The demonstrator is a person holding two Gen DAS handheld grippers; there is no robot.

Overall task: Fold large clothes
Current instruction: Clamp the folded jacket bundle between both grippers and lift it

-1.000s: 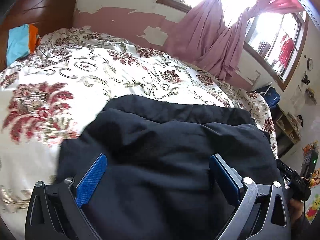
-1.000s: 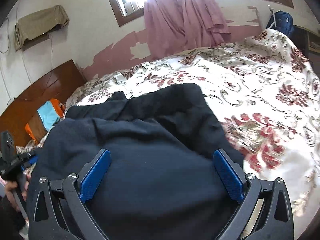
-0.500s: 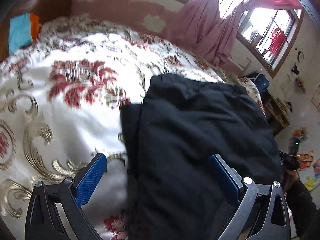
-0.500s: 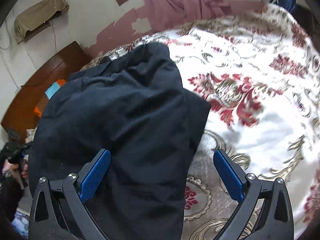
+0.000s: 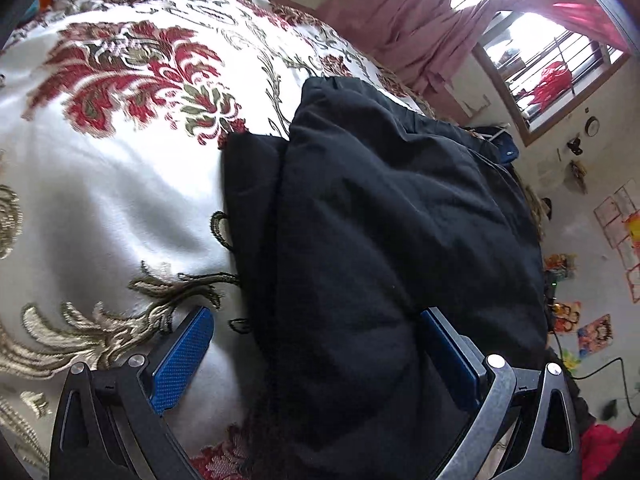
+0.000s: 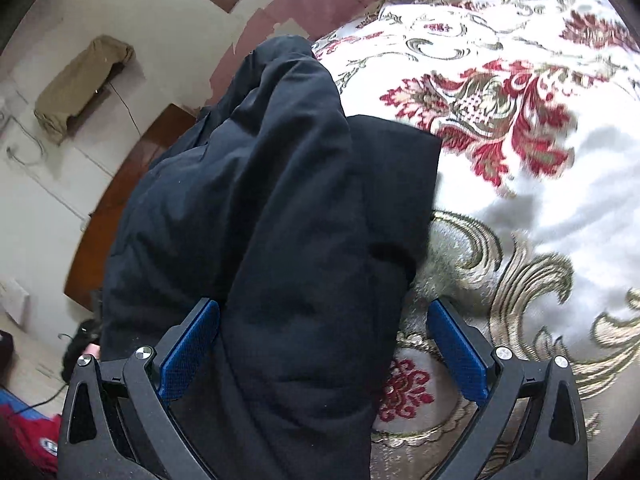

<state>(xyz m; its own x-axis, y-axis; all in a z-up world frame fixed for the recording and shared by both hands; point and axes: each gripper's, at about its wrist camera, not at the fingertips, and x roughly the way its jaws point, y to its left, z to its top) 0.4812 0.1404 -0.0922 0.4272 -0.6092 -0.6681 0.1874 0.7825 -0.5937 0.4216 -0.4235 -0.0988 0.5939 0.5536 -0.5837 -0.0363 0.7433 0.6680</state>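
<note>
A large black padded garment (image 5: pixel 380 232) lies bunched and partly folded on a white bedspread with red and gold flowers (image 5: pixel 112 152). It also shows in the right wrist view (image 6: pixel 272 208). My left gripper (image 5: pixel 316 336) is open, its jaws wide apart over the garment's left edge, with the left pad (image 5: pixel 182 356) above bare bedspread. My right gripper (image 6: pixel 324 332) is open over the garment's right edge, with the right pad (image 6: pixel 456 352) above the bedspread (image 6: pixel 540 184). Neither holds cloth.
Pink curtains (image 5: pixel 420 28) hang by a window (image 5: pixel 548 64) behind the bed. A wooden headboard (image 6: pixel 116 208) stands at the bed's left in the right wrist view. Red cloth (image 5: pixel 600 448) lies on the floor. Posters (image 5: pixel 592 332) hang on the right wall.
Both grippers have dropped closer to the bed and swung outward, the left one to the garment's left edge, the right one to its right edge. Both stayed open.
</note>
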